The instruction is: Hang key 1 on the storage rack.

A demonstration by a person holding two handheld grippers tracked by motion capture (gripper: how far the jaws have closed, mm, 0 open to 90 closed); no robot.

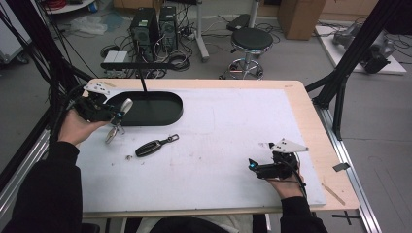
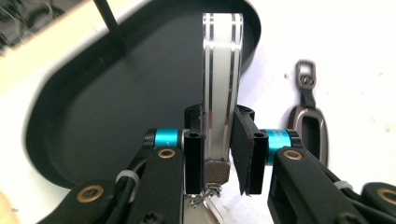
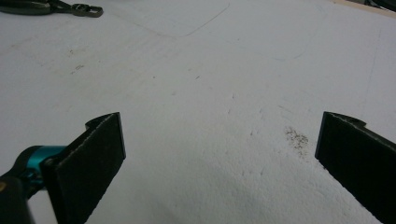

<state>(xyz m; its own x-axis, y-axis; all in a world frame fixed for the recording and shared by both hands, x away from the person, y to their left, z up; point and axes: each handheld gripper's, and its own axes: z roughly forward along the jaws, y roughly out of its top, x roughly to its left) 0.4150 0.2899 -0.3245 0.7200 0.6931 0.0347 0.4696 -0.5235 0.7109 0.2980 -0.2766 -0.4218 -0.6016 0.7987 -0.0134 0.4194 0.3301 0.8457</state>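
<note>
The left gripper [image 2: 217, 154] squeezes a white-and-silver key fob [image 2: 222, 93] between its two pads, and a small clip [image 1: 112, 133] hangs under it. Past it lies the black tray [image 2: 116, 112]. A dark key fob [image 1: 150, 147] rests just beside it. The right gripper [image 3: 219, 154] is wide open, holding nothing.

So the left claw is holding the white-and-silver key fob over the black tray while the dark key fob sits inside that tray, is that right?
Not quite: the dark key fob lies on the white table mat, outside the black tray, as the high view shows. The left claw does hold the white-and-silver key fob by the tray.
</note>
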